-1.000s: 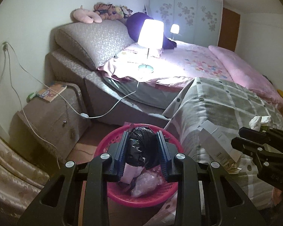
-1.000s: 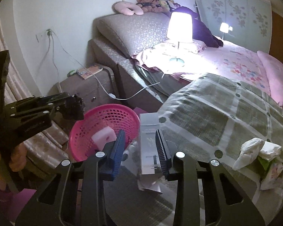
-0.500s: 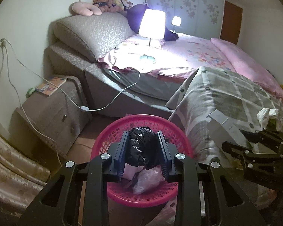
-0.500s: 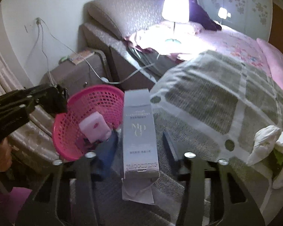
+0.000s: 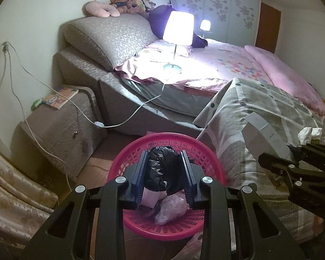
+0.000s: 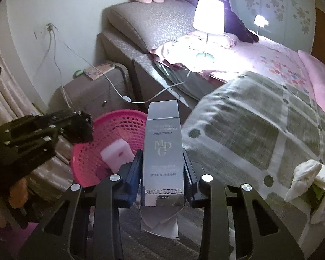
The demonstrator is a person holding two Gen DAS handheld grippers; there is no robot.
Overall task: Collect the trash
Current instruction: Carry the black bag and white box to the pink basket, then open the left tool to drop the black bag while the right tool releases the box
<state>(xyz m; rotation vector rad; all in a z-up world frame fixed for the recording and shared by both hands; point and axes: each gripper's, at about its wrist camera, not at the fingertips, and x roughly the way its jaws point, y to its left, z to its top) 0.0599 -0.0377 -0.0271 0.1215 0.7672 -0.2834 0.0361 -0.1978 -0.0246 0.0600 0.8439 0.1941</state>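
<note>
My left gripper (image 5: pixel 163 173) is shut on a crumpled black plastic bag (image 5: pixel 163 171) and holds it over the pink mesh basket (image 5: pixel 169 230) on the floor by the bed. The basket holds a pink packet and a clear wrapper. My right gripper (image 6: pixel 162 173) is shut on a tall silver carton (image 6: pixel 162 151) and holds it upright just right of the basket (image 6: pixel 84 169), at the edge of the grey checked blanket (image 6: pixel 249 134). The carton also shows in the left wrist view (image 5: pixel 264 138). Crumpled white tissues (image 6: pixel 303 175) lie on the blanket to the right.
A nightstand (image 5: pixel 60 127) with a book stands left of the basket, with a white cable hanging across it. A lit lamp (image 5: pixel 177 32) stands on the pink bed. A curtain (image 5: pixel 15 195) hangs at the lower left. A large grey cushion leans at the bedhead.
My right gripper has closed on the silver carton and lifted it off the blanket, upright. My left gripper keeps hold of the black bag, a little closer over the basket.
</note>
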